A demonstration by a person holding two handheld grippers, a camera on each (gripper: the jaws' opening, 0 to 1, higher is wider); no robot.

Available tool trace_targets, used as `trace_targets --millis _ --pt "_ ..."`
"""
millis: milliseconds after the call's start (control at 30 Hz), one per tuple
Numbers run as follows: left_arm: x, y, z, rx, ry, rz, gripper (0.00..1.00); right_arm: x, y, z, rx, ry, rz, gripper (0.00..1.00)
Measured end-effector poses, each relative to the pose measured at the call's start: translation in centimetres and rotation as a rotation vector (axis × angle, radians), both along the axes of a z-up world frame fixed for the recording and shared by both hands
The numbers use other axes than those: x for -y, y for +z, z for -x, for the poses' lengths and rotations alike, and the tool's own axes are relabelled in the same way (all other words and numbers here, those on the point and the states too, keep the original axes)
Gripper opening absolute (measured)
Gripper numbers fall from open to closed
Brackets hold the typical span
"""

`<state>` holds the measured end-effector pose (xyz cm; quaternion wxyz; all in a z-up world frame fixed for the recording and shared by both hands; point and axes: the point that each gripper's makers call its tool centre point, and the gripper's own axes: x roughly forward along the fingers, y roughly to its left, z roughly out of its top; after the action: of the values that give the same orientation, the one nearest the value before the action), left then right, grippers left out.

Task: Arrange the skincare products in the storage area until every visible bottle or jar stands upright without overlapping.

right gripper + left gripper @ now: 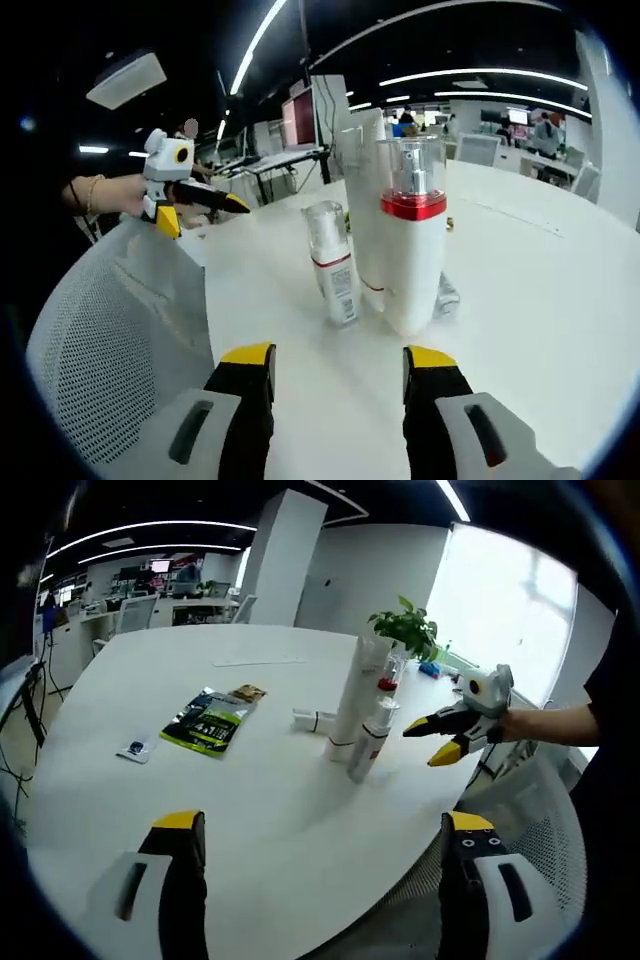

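My right gripper (338, 372) hangs open and empty just short of the bottles: the red-collared bottle (414, 245) dead ahead, a small pump bottle (332, 262) left of it, both upright. My left gripper (318, 842) waits open, well back, leaving room.

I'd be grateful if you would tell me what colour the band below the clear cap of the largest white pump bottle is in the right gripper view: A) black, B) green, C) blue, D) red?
D: the white pump bottle standing upright on the table has a red ring directly under its clear cap.
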<state>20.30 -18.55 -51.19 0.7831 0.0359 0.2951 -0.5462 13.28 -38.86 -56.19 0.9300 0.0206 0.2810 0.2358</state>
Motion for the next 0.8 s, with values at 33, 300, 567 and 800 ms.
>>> trace_targets --millis 33,300,567,800 --pt "-0.1 0.0 -0.1 0.001 0.001 0.002 0.90 -0.3 0.3 0.2 0.009 0.002 0.006 0.55" --pt "-0.8 0.3 -0.7 0.003 0.023 0.013 0.90 -2.0 1.8 1.3 0.021 0.020 0.046 0.64" --pt "-1.2 0.6 -0.6 -0.015 0.037 0.003 0.90 -1.0 3.0 1.2 0.064 -0.096 0.068 0.70" --pt "-1.3 1.3 -0.6 -0.014 0.052 0.021 0.90 -1.3 4.8 1.7 0.088 -0.146 0.068 0.72"
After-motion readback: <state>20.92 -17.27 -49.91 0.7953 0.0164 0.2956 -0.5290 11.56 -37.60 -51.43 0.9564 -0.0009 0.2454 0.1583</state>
